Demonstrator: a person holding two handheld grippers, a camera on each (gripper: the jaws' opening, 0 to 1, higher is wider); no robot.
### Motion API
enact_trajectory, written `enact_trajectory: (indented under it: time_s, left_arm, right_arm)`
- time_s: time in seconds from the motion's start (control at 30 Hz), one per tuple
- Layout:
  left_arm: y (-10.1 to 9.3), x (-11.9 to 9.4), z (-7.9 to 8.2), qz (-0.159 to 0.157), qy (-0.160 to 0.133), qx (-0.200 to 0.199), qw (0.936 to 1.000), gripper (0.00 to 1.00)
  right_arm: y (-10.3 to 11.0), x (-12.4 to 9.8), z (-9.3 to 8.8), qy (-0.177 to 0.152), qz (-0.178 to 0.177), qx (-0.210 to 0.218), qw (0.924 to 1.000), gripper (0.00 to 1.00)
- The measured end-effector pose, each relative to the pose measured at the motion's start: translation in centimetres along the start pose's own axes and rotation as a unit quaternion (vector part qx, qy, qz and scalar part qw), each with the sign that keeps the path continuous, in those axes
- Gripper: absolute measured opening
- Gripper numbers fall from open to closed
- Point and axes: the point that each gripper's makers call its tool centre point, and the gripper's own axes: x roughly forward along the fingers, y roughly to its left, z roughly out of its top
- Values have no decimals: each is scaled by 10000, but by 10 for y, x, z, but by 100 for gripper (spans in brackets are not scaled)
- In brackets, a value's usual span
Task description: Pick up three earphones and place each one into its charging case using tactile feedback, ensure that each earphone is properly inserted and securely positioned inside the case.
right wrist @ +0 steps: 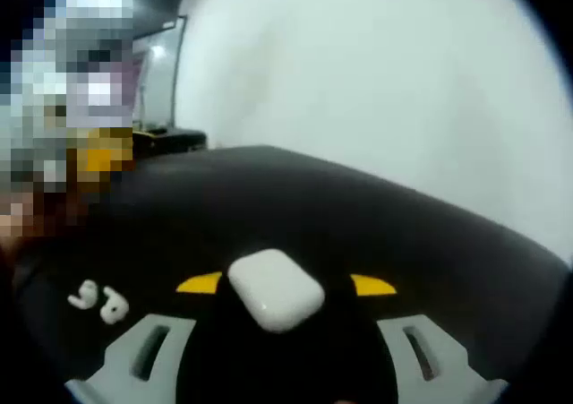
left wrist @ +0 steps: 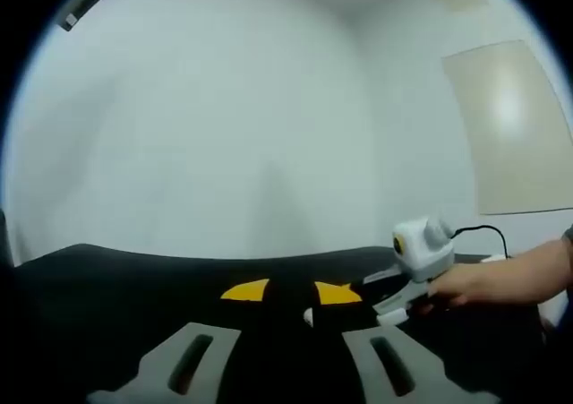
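Note:
In the right gripper view a white charging case [right wrist: 276,291], lid closed, lies on the black table [right wrist: 376,216]. It sits between the yellow tips of my right gripper [right wrist: 286,285], which is open with a gap on each side of the case. Two white earphones [right wrist: 98,302] lie on the table to the left of it. In the left gripper view my left gripper [left wrist: 293,292] is open with nothing between its yellow tips. The right gripper [left wrist: 385,307] comes in from the right, held by a hand [left wrist: 492,283]. A small white object [left wrist: 309,316] shows just ahead of it.
The black table [left wrist: 134,279] ends at a pale wall [left wrist: 224,135]. A beige panel [left wrist: 510,126] hangs on the wall at the right. A black cable [left wrist: 488,232] runs behind the right gripper. Dark items [right wrist: 166,140] stand at the table's far left.

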Motion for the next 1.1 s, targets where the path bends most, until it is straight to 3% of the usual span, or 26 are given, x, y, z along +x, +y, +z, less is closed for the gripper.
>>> enact_trajectory:
  time_s: [0.4, 0.6, 0.73, 0.83, 0.87, 0.9, 1.1]
  left_arm:
    - [1, 1, -3, 10, 76, 10, 10000, 18]
    - [5, 1, -3, 52, 54, -83, 9999, 23]
    - [18, -2, 3, 359, -103, -487, 9981, 23]
    - [26, -5, 6, 482, -215, -543, 9971, 25]
    - [28, -5, 5, 514, -216, -557, 9969, 26]
    - [29, -5, 5, 524, -213, -562, 9968, 26]
    - [17, 0, -2, 392, -62, -55, 9992, 26]
  right_arm:
    - [1, 3, 1, -124, 16, 129, 9998, 55]
    - [0, 4, 1, -148, -63, 97, 9998, 55]
    - [0, 6, 2, -160, -91, 146, 9997, 54]
    - [4, 7, 2, -197, -57, 123, 9997, 44]
    - [3, 7, 6, -233, -130, -127, 9996, 44]
    - [9, 6, 6, -183, -114, 12, 9998, 44]
    - [16, -6, 11, 0, -138, -47, 9999, 43]
